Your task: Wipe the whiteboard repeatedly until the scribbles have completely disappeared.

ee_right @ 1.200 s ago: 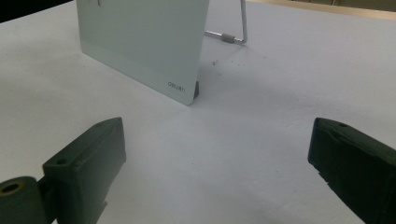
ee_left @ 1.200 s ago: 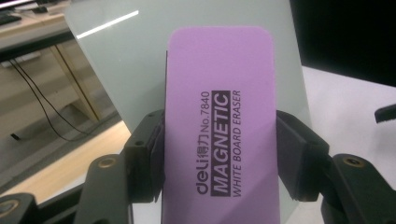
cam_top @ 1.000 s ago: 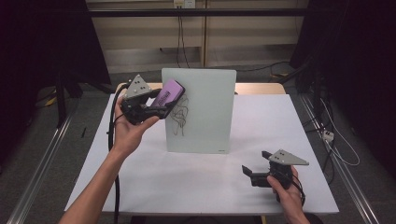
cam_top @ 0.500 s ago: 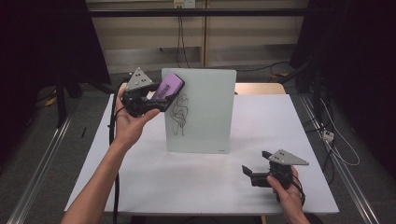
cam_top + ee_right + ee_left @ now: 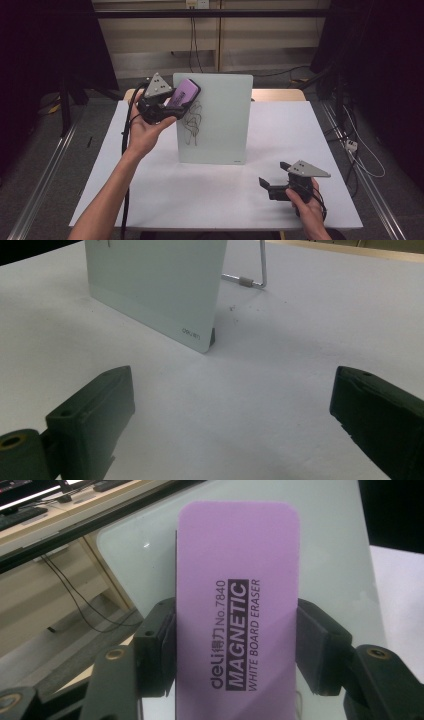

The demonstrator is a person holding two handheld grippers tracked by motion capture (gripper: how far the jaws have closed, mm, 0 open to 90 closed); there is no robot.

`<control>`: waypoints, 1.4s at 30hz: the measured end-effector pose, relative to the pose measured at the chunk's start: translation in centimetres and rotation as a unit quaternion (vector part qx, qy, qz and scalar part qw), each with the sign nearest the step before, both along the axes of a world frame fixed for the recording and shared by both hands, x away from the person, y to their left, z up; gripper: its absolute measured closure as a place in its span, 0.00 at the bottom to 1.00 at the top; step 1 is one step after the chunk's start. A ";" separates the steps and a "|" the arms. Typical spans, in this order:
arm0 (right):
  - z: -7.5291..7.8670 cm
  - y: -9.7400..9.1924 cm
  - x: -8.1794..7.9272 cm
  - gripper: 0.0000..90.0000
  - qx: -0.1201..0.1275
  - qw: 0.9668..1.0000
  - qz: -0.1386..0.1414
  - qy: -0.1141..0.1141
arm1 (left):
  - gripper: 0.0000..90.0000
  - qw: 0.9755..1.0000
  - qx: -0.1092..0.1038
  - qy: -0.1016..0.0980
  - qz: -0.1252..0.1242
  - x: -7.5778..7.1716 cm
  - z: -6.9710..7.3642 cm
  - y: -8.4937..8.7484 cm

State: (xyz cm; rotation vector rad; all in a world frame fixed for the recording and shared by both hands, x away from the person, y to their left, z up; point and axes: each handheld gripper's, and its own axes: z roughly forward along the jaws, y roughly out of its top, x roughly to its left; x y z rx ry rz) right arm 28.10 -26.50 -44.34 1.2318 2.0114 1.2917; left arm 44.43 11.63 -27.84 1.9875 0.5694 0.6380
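We hold the left gripper point(image 5: 167, 107) clamped on the purple eraser point(image 5: 183, 92), raised against the top left corner of the upright whiteboard point(image 5: 220, 120) mid-table. Black scribble point(image 5: 192, 122) sits just below it. Our right gripper point(image 5: 270, 189) rests near the table's front right corner, jaws apart.

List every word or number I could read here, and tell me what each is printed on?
"deli", with two characters after it too small to read, then "No.7840": purple eraser.
"MAGNETIC": same eraser, white letters on a black bar.
"WHITE BOARD ERASER": same eraser, beside that bar.
"deli": bottom corner of the whiteboard, small but legible.
The black scribble on the board forms no readable words.
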 end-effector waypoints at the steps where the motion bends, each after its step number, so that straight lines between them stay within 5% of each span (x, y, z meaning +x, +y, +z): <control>1: 0.0 0.0 0.0 0.04 0.000 1.000 0.000 0.000 | 0.45 1.000 0.000 0.001 0.001 0.0 -0.1 -0.1; 13: 0.0 0.1 0.0 0.04 -0.001 1.000 0.004 0.000 | 0.46 1.000 0.021 -0.017 -0.001 -0.1 -0.3 -0.5; 42: -0.1 0.2 0.0 0.04 -0.003 1.000 0.009 0.004 | 0.45 0.998 0.062 0.001 -0.034 -1.5 -4.4 -2.5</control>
